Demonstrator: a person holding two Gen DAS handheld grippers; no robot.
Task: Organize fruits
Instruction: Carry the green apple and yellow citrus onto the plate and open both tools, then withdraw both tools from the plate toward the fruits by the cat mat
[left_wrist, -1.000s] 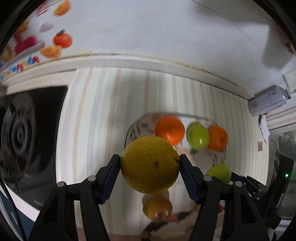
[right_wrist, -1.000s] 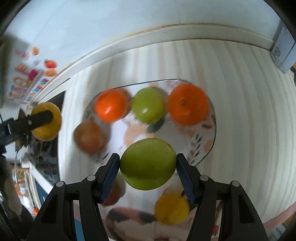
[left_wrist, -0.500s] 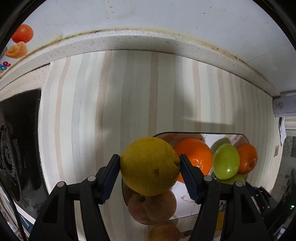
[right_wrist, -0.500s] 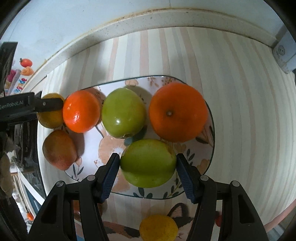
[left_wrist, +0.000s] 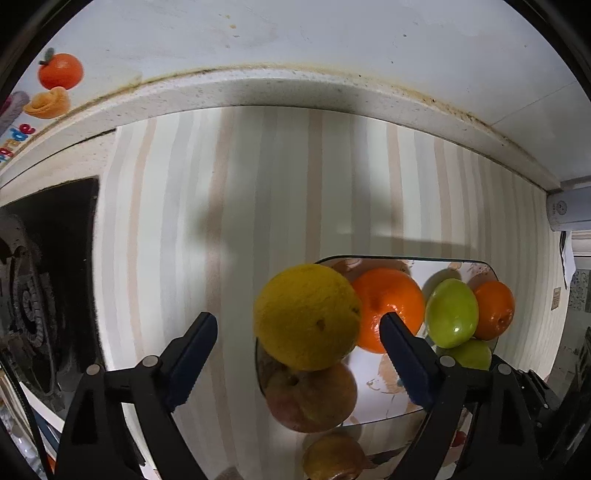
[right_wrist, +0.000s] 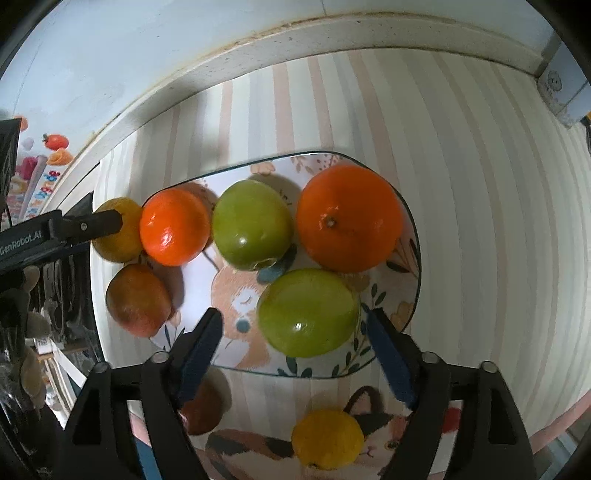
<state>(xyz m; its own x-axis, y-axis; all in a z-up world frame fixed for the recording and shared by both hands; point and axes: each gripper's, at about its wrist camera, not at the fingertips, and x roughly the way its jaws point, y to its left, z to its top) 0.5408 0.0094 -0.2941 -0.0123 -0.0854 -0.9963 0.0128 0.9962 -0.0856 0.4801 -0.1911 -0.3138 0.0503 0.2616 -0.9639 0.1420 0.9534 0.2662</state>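
Observation:
A patterned plate (right_wrist: 408, 310) on a striped cloth holds two oranges (right_wrist: 349, 218) (right_wrist: 174, 227), two green apples (right_wrist: 253, 225) (right_wrist: 308, 312) and a reddish fruit (right_wrist: 137, 299). My left gripper (left_wrist: 299, 360) is open; a yellow citrus (left_wrist: 306, 315) sits between its fingers at the plate's left edge (left_wrist: 388, 258), free of both pads. My right gripper (right_wrist: 295, 356) is open around the near green apple, which rests on the plate. The left gripper's finger also shows in the right wrist view (right_wrist: 86, 225), in front of the yellow citrus (right_wrist: 116, 236).
A yellow fruit (right_wrist: 327, 437) and a dark red fruit (right_wrist: 201, 410) lie on a cat-print mat in front of the plate. A black stove (left_wrist: 40, 295) is at the left. A raised counter ledge (left_wrist: 295, 86) and wall run behind. A white can (left_wrist: 569, 212) lies at right.
Both grippers have opened. The left one released the yellow citrus at the plate's left edge; the right one released the green apple onto the plate's front.

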